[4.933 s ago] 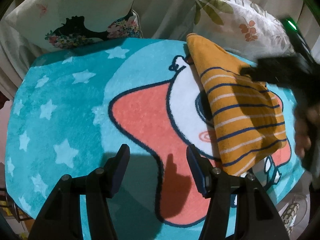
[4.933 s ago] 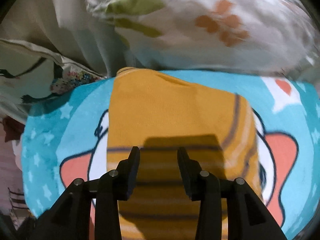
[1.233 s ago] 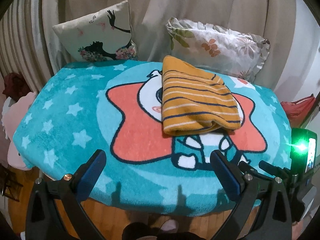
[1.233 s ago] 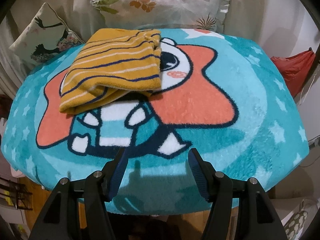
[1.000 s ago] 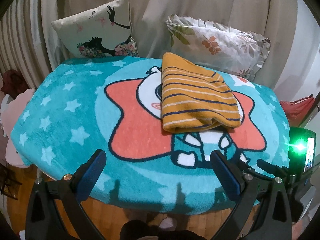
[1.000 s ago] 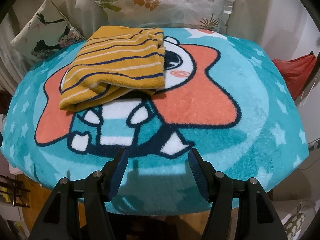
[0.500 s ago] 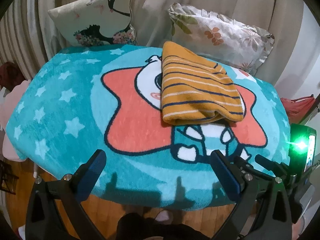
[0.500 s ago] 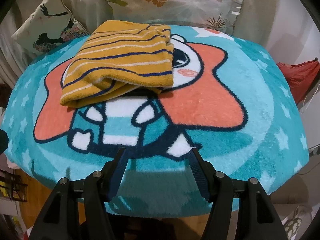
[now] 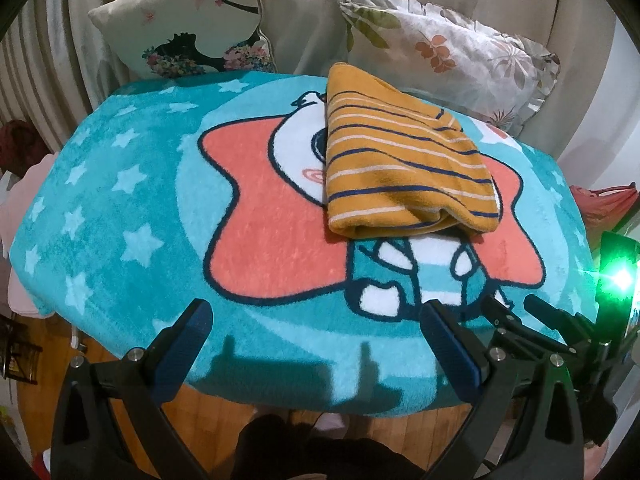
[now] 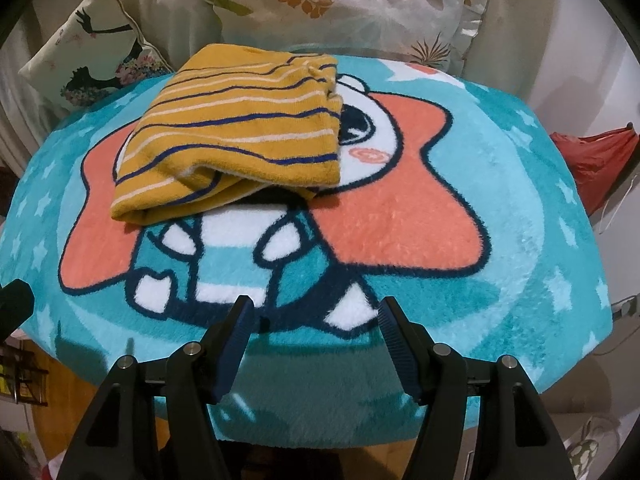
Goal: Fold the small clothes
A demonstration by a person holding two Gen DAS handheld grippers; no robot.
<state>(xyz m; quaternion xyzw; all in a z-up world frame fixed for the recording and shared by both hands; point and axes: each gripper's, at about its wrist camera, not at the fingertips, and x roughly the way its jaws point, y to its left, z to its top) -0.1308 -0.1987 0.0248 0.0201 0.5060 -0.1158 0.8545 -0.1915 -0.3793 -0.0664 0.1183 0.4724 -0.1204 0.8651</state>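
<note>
A mustard-yellow garment with navy and white stripes (image 9: 396,168) lies folded into a thick rectangle on the teal cartoon rug (image 9: 120,208). It also shows in the right wrist view (image 10: 240,132), left of centre. My left gripper (image 9: 316,336) is wide open and empty, hanging over the rug's near edge. My right gripper (image 10: 312,328) is open and empty, also at the near edge, well short of the garment. The right gripper shows at the right edge of the left wrist view (image 9: 532,320).
Two printed pillows (image 9: 192,28) (image 9: 444,52) lean against a curtain behind the rug. A red cloth (image 10: 596,156) lies off the right side. Wooden floor (image 9: 224,404) shows below the near edge. A green light (image 9: 620,280) glows on the right gripper's handle.
Both grippers have drawn back from the garment to the rug's near edge and then crept slightly closer. The left gripper has opened wide. The garment lies still.
</note>
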